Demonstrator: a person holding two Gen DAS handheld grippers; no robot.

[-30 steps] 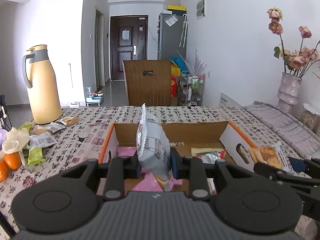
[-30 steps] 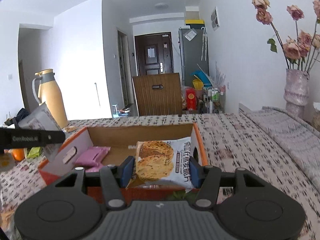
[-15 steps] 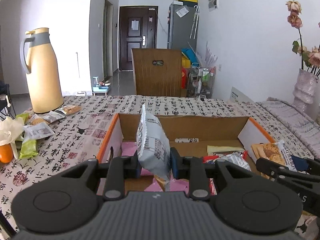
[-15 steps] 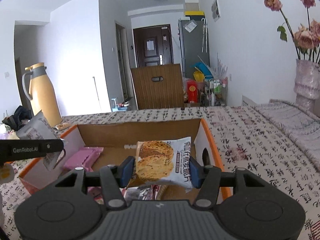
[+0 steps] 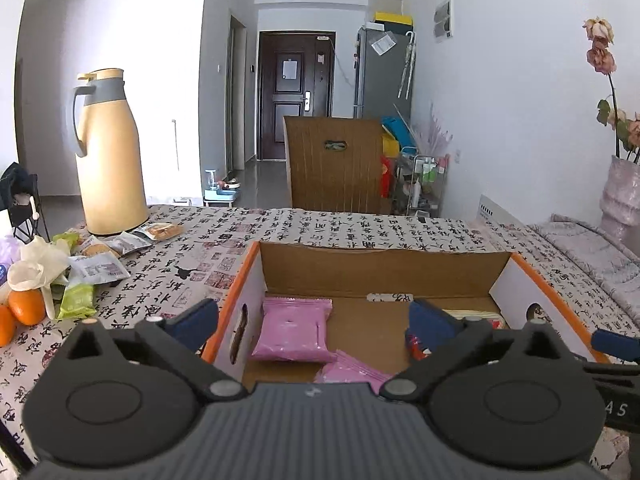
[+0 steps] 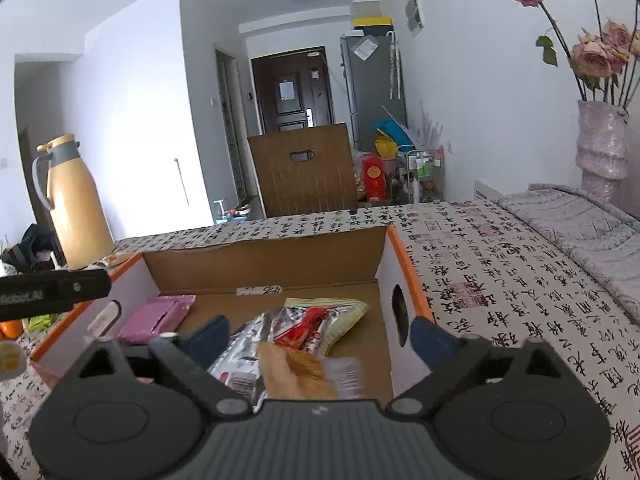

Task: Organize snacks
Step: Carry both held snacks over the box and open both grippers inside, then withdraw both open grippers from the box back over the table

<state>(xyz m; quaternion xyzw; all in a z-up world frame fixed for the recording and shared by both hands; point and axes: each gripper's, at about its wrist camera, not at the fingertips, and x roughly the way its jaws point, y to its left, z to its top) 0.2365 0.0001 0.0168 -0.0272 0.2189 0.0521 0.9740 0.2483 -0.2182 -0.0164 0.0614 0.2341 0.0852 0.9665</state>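
left tool (image 5: 314, 316): jaws spread wide, nothing between them; hovers over the near-left part of the cardboard box (image 5: 384, 258), centre of the left wrist view.
right tool (image 6: 320, 334): jaws spread wide, empty; over the near-right part of the same box. A blurred biscuit packet (image 6: 298, 372) sits just below the jaws, lower centre of the frame; can't tell if it is falling or resting.
in box: pink packets (image 5: 294, 330) lie flat at the left end; a silver-red packet (image 6: 304, 326) and a yellow-edged packet (image 6: 344, 308) are piled right of centre, overlapping.
still loose: snack packets (image 5: 100, 266) on the desk (image 5: 336, 226), left edge of the left wrist view, beside the yellow thermos jug (image 5: 108, 156); green packet (image 5: 76, 300) and oranges (image 5: 26, 306) near them.
handling (judgement): film pouches, light, soft, crinkly and likely slick; the biscuits inside probably crack if squeezed hard.
grip point (judgement): take a packet by the flat sealed edge or across its thin side, light pinch. Packets lying flat on the cloth need one edge lifted first, since the tool has little to bite on.
risk (judgement): a pouch could slide out of a loose pinch; the thermos jug stands close to the loose pile, so the approach should come from the box side.
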